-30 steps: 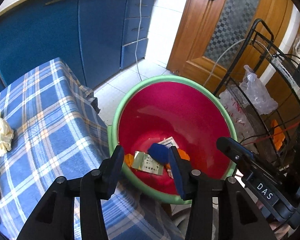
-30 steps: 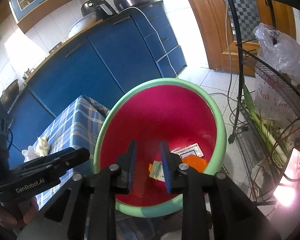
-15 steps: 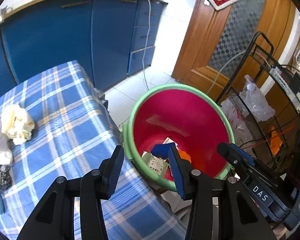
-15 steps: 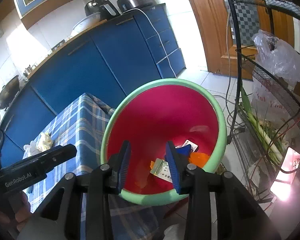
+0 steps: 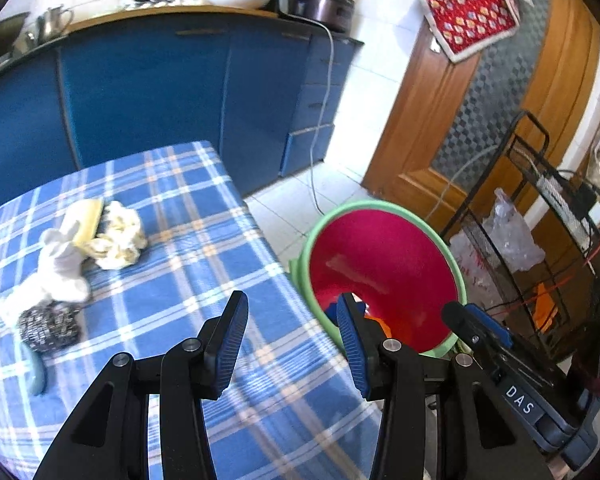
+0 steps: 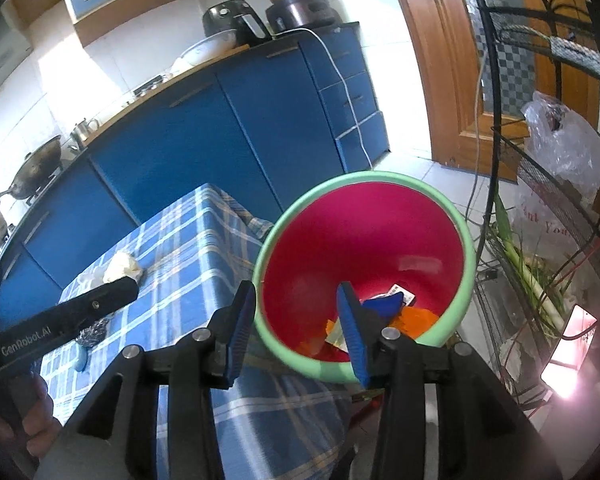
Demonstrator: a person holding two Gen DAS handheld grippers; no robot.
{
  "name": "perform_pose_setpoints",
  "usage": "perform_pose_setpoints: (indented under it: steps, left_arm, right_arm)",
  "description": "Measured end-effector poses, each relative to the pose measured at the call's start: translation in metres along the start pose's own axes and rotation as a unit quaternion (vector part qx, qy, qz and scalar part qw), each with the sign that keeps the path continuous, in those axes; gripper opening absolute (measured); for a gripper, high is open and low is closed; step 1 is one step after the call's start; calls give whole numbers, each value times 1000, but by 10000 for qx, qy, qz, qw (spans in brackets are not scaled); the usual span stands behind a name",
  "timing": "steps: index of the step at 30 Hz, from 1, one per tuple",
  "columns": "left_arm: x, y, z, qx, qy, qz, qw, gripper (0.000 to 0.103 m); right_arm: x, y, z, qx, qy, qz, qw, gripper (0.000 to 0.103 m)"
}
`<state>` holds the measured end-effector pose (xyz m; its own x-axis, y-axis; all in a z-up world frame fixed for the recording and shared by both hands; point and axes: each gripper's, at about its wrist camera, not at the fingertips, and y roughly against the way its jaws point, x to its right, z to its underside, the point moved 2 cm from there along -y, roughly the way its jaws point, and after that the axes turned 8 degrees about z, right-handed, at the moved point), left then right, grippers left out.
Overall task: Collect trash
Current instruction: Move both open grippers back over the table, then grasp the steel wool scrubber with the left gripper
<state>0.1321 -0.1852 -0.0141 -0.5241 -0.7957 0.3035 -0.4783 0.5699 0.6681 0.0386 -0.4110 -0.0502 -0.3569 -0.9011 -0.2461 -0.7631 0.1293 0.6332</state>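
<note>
A red bin with a green rim (image 5: 384,205) (image 6: 364,178) stands on the floor right of the table and holds blue, orange and paper scraps (image 6: 384,306). My left gripper (image 5: 290,338) is open and empty over the table's right edge. My right gripper (image 6: 296,328) is open and empty, above the bin's near rim. On the blue plaid tablecloth (image 5: 204,264) lie a crumpled yellow-white wad (image 5: 118,236), white tissue (image 5: 62,266), a steel scourer (image 5: 48,326) and a small teal piece (image 5: 36,368), left of my left gripper.
Blue kitchen cabinets (image 5: 148,92) stand behind the table. A black wire rack (image 5: 540,248) with plastic bags stands right of the bin. A wooden door (image 5: 476,112) is behind it. A white cable (image 5: 320,128) runs down to the tiled floor.
Both grippers have pulled back and up from the bin and the left has swung left over the table. The right jaws have opened wider. More trash on the cloth has come into view.
</note>
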Motion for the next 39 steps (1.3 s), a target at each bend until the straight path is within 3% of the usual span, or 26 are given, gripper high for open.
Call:
perform_pose_setpoints:
  steps: [18,39]
  left_arm:
    - [-59,58,17,417,491,-415,9971,48]
    - [-159,82,35,570,1185,-1173,9843,48]
  right_arm:
    - [-61,18,15,-35,501,-369,9981,51]
    - [-101,-11,34,-520,823,-492,9940,58]
